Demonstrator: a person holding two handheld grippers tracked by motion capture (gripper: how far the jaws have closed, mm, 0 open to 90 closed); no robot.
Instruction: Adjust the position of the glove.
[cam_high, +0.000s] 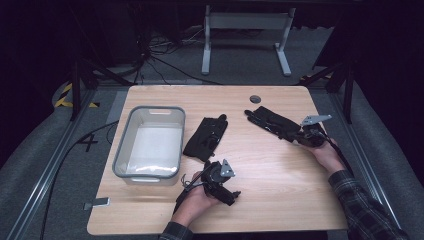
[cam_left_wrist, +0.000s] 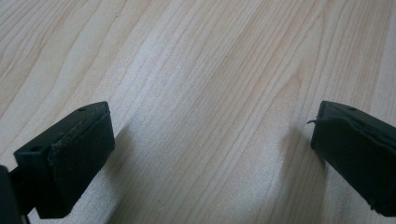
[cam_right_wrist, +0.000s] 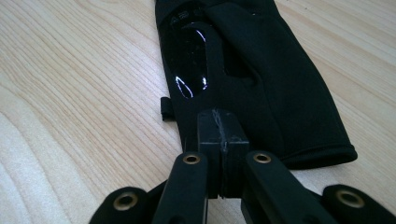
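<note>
Two black gloves lie on the wooden table (cam_high: 285, 195): one glove (cam_high: 206, 137) in the middle and a second glove (cam_high: 272, 121) to its right. My right gripper (cam_high: 296, 135) is at the cuff end of the second glove. In the right gripper view its jaws (cam_right_wrist: 220, 133) are shut together low over that glove (cam_right_wrist: 285, 88), just inside the cuff, and I see no fabric between the pads. My left gripper (cam_high: 227, 192) rests in a hand near the table's front. Its jaws (cam_left_wrist: 212, 154) stand wide open over bare wood.
A grey plastic bin (cam_high: 150, 109) with nothing in it stands at the table's left. A round cable hole (cam_high: 255, 99) sits near the far edge. Beyond the table are another table's white legs (cam_high: 245, 45) and cables on the floor.
</note>
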